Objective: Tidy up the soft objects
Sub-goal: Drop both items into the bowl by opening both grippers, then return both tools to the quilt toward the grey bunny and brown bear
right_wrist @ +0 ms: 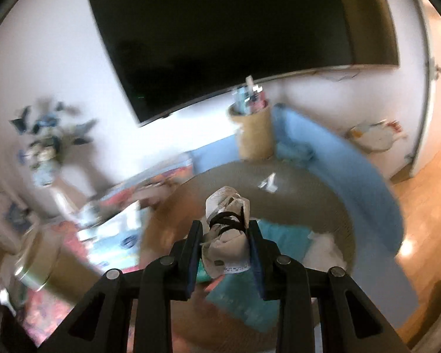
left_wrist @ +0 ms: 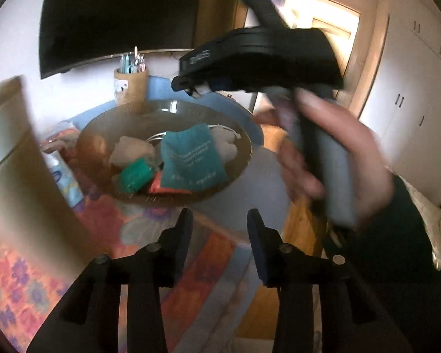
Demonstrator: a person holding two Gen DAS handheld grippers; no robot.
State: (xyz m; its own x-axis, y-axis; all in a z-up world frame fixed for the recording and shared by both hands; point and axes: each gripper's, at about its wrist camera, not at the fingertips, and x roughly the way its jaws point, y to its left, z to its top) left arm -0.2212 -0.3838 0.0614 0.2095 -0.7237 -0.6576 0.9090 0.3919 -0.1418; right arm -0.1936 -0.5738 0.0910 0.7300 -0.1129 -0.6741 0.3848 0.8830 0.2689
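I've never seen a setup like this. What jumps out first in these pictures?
A small cloth bundle tied with black cord, pinched in the right gripper above a brown bowl. In the left wrist view, that bowl holds a teal pouch among other soft items, the empty left gripper before it. A dark screen hangs behind.

Beige cloth bundle, black band wound round it, pinched between the right gripper's fingers above the bowl. Teal pouch, green pouch, beige pouches in the bowl.
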